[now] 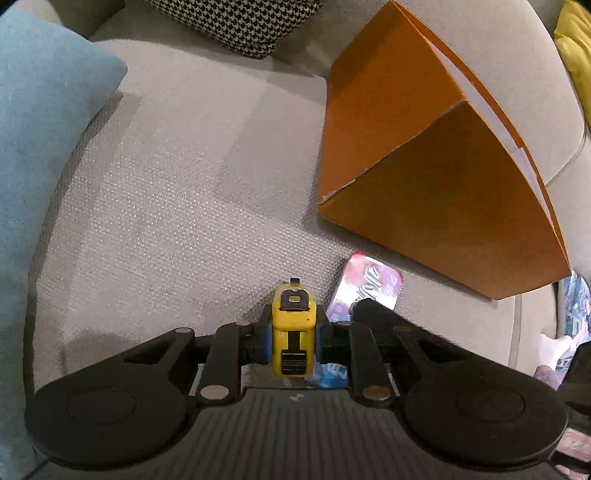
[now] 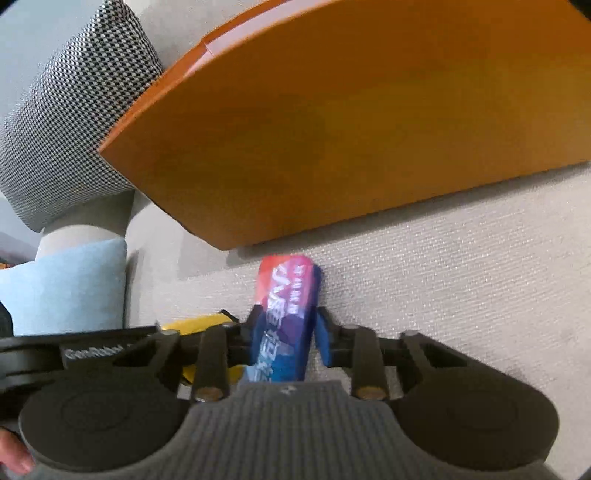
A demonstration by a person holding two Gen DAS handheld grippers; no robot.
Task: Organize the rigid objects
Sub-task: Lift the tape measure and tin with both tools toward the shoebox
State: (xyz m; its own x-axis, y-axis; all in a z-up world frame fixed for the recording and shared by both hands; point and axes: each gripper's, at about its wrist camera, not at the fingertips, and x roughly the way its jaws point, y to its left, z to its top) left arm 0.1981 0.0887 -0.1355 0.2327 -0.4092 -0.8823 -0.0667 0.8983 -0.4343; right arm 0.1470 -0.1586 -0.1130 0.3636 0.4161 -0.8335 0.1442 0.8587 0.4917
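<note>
I am holding a yellow tape measure [image 1: 293, 328] in my left gripper [image 1: 293, 332], its blue pads pressing on both flat sides, over the grey sofa seat [image 1: 177, 206]. In my right gripper [image 2: 284, 332] I am gripping a red and blue box [image 2: 286, 317] with printed lettering, the fingers narrowed onto its sides; the picture is blurred, so I cannot read the print. That same box is showing just beyond the tape measure in the left wrist view, and the tape measure is peeking in yellow at the left of the right wrist view. The orange box [image 1: 424, 147] is sitting on the seat ahead, near both held things. Its walls are blocking my view inside, so I cannot tell what it is holding. A houndstooth cushion [image 1: 236, 22] and a light blue cushion [image 1: 40, 140] are lying nearby.
</note>
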